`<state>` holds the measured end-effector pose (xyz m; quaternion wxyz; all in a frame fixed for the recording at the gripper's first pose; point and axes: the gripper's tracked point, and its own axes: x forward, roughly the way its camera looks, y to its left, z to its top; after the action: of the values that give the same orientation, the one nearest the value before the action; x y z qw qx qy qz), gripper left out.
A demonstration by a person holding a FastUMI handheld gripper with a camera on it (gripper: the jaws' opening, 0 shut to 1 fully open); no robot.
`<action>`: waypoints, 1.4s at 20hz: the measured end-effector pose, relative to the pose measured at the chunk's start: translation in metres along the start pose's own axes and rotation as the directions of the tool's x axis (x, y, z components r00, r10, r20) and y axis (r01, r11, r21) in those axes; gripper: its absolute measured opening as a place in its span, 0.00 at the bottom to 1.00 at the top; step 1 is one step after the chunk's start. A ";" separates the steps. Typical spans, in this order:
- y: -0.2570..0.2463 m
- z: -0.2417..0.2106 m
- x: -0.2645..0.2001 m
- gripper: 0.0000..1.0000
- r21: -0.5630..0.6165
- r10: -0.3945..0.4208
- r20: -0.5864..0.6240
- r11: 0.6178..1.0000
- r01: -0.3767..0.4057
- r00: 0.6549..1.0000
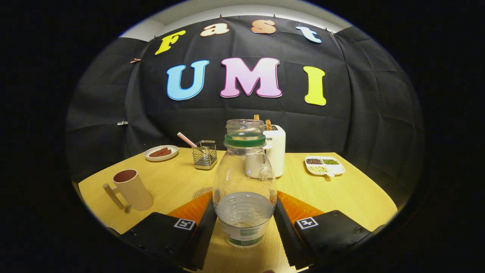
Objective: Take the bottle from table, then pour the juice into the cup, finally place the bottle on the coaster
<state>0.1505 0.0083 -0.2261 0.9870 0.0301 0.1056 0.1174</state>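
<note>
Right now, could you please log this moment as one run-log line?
gripper: shut on bottle | bottle: upright, uncapped | cup: beyond left finger, apart

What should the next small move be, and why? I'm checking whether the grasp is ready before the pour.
Probably lift the bottle straight up a little. The gripper has its jaws against the bottle's lower sides, it seems, so the grasp looks made. The bottle stands upright with no cap and liquid low inside, and the cup sits off to the left, so it must clear the table before moving over.
</note>
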 end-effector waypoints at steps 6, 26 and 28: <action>0.003 0.001 0.003 0.75 -0.063 0.024 -0.065 0.998 -0.028 0.998; 0.085 0.098 0.012 0.74 -0.544 0.080 -0.067 0.833 -0.103 0.995; 0.100 0.099 0.014 0.74 -0.624 0.083 -0.052 0.776 -0.097 0.995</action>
<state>0.1625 0.1050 -0.1238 0.9332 -0.2950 0.0699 0.1930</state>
